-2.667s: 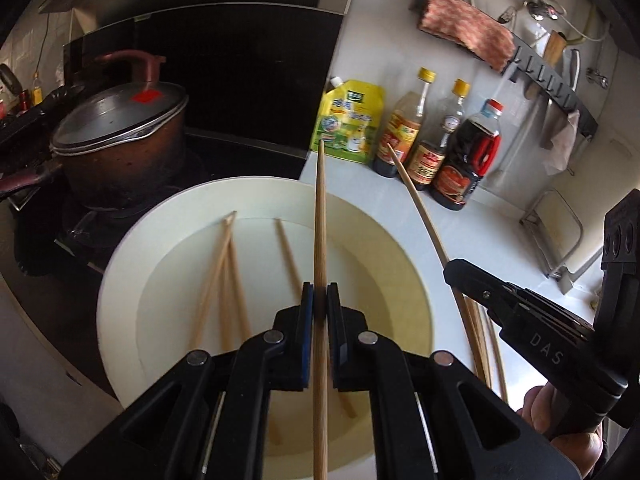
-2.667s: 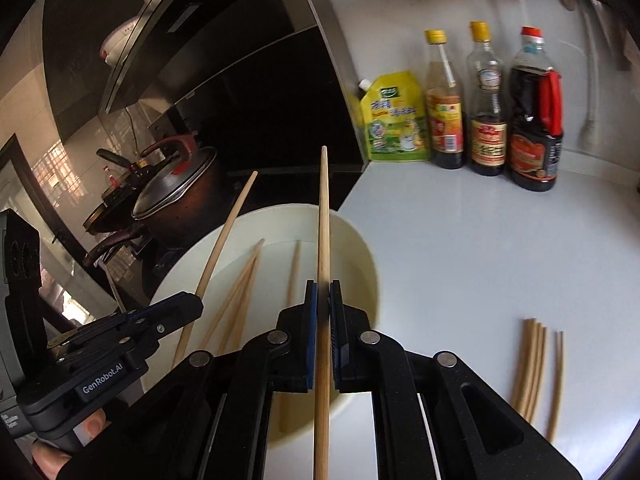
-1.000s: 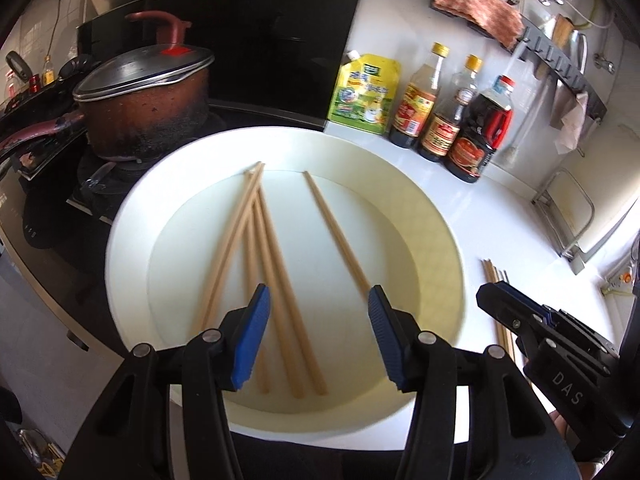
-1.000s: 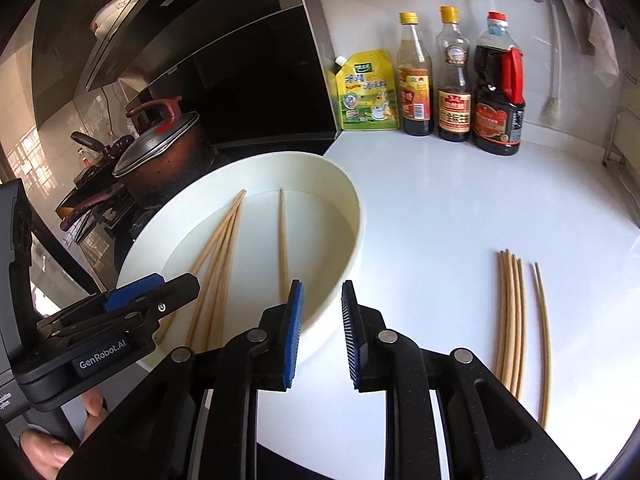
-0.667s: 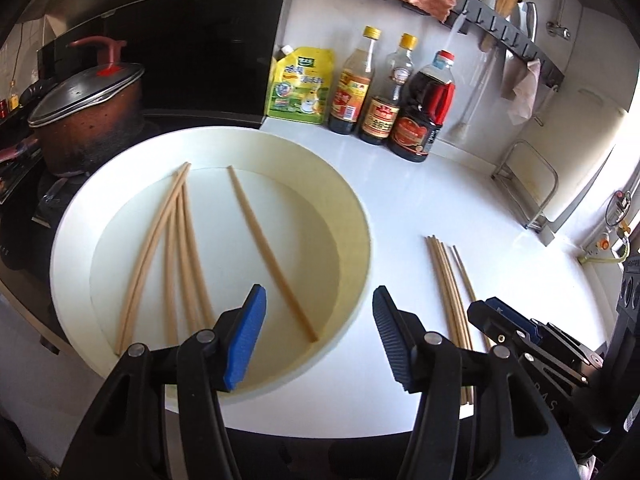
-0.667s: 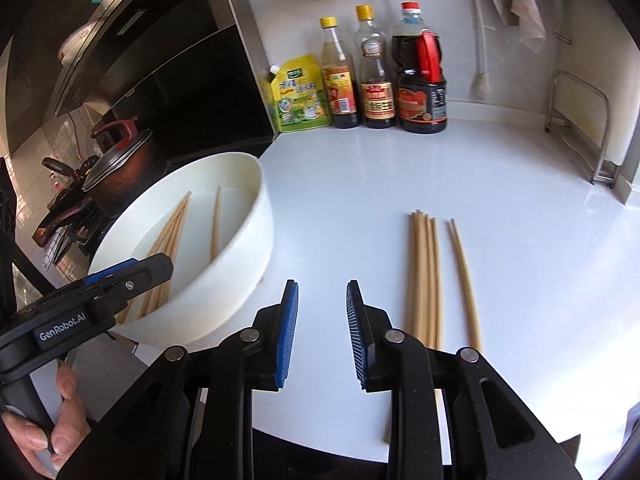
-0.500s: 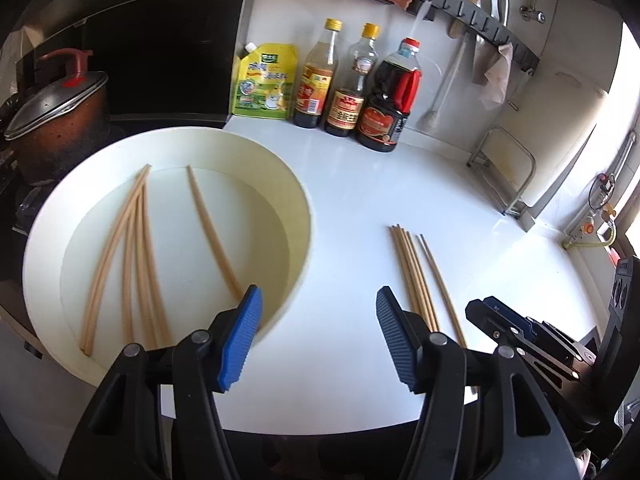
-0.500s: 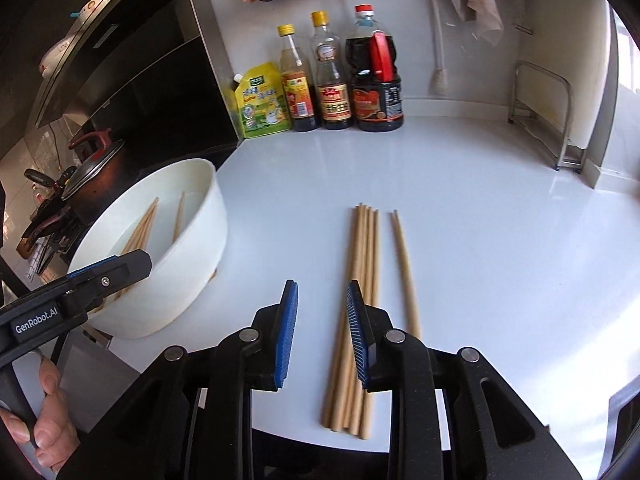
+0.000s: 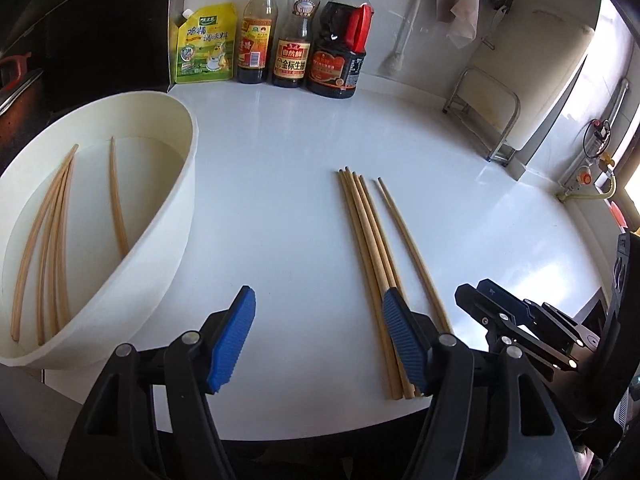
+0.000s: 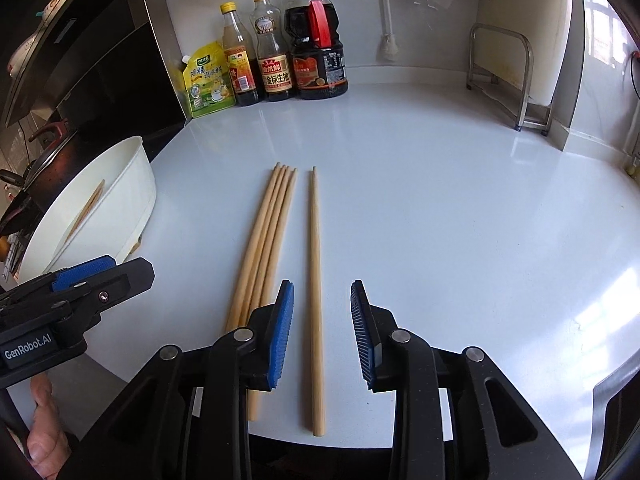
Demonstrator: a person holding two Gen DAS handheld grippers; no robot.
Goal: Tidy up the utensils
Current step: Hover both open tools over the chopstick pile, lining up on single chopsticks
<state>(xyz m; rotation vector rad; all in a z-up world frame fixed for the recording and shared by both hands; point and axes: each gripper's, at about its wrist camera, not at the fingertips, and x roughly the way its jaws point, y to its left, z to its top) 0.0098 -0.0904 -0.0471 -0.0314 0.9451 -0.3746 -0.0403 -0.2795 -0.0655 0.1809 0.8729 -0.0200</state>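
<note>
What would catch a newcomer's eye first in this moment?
Five wooden chopsticks lie on the white counter, four bunched and one apart, framed by the opening blue pads of the right gripper. Left stands a white bowl holding more chopsticks; sauce bottles line the back wall.

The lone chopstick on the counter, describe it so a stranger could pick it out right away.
On the white counter, right of the white bowl, wooden chopsticks lie pointing toward the sauce bottles. Four lie touching in a bundle; the lone chopstick lies just right of them, apart, framed by the right gripper as its jaws open.
</note>
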